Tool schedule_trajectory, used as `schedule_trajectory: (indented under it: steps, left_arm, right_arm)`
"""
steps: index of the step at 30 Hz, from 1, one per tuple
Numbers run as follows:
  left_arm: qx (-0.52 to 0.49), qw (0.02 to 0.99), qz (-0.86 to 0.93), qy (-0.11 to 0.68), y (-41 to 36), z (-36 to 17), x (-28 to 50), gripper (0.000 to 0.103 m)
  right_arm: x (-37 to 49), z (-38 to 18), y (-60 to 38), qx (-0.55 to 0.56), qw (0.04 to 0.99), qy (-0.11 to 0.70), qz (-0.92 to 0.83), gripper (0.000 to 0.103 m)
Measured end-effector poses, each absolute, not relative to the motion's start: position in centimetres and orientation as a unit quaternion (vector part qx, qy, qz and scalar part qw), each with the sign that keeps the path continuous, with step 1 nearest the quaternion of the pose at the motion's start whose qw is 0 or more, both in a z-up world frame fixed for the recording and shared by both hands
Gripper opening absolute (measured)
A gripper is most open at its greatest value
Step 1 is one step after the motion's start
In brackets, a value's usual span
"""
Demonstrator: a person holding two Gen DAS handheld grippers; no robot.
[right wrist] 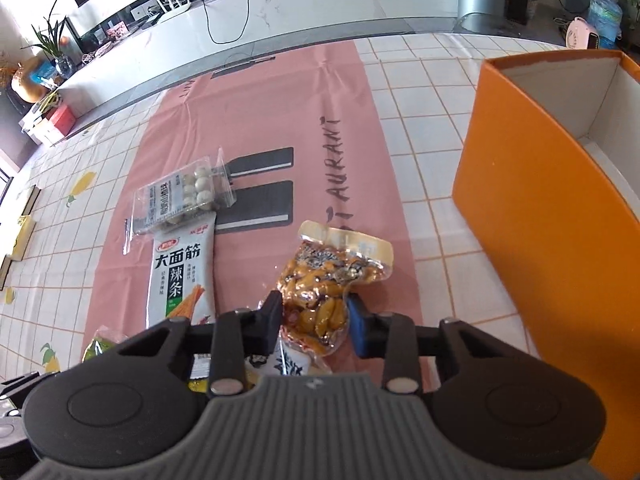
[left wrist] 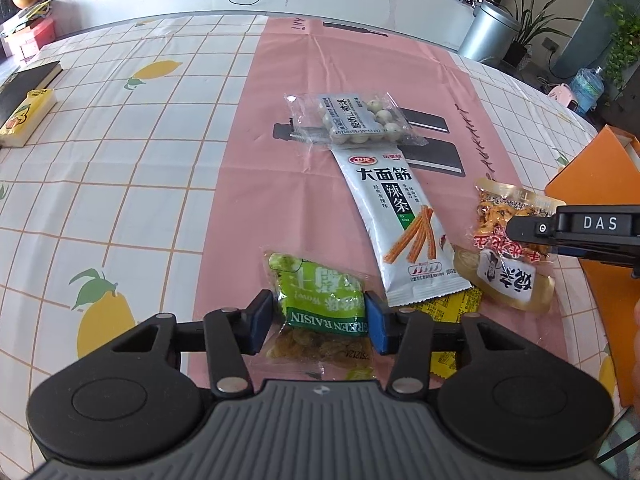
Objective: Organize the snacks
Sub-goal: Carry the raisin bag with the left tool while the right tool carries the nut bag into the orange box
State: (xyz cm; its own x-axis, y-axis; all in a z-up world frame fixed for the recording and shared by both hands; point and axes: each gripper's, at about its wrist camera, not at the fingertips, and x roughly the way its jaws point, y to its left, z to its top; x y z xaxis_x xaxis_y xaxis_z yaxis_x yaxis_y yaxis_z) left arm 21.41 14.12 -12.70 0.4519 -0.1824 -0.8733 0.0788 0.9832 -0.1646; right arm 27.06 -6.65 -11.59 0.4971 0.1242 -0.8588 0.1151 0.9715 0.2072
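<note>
A: What does the left tool (left wrist: 318, 322) have?

B: Its two blue pads are pressed on the sides of a green raisin packet (left wrist: 320, 312), which sits on the pink mat (left wrist: 280, 184) at the near edge of the snack pile. The wrapper bulges between the pads.

A: And the right tool (right wrist: 314, 322)?

B: Clamped on a clear vacuum pouch of yellow-brown snack (right wrist: 332, 280); the foil is pinched in at the waist where the pads meet it. In the left wrist view the same pouch (left wrist: 508, 236) lies just right of the pile, with the right tool's dark finger across it.

A: What else is in the pile?

B: A long white spicy-strip packet (left wrist: 400, 220) lies between the two held packets, its lower end over a yellow wrapper (left wrist: 452, 308). Its top edge touches a clear pack of pale round sweets (left wrist: 352, 120), farther from the cameras.

A: Around them?

B: The mat covers the middle of a worktop dressed in a lemon-print checked cloth (left wrist: 120, 160). An open orange box (right wrist: 552, 184) stands to the right, its white inside showing. At the far left lie a black book (left wrist: 24, 84) and a yellow box (left wrist: 28, 116).
</note>
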Motion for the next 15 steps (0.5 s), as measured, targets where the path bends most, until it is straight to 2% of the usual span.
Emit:
schedule_trajectory:
  steps: [2,4,15]
  left_arm:
    - [-0.057,0.849,-0.076,0.520,14.2,-12.6,21.4,0.051]
    - [-0.061,0.849,-0.069,0.520,14.4,-12.5,21.2,0.050]
    - [-0.099,0.858,-0.040,0.502,15.0,-10.1,19.7,0.049]
  right_arm:
    - [27.0,-11.6,-7.0,0.125,0.856,0.502,0.005,0.031]
    - [26.6,-11.0,-7.3,0.130,0.863,0.489,0.009,0.022]
    - [24.5,-8.6,-8.2,0.112,0.875,0.470,0.021,0.021]
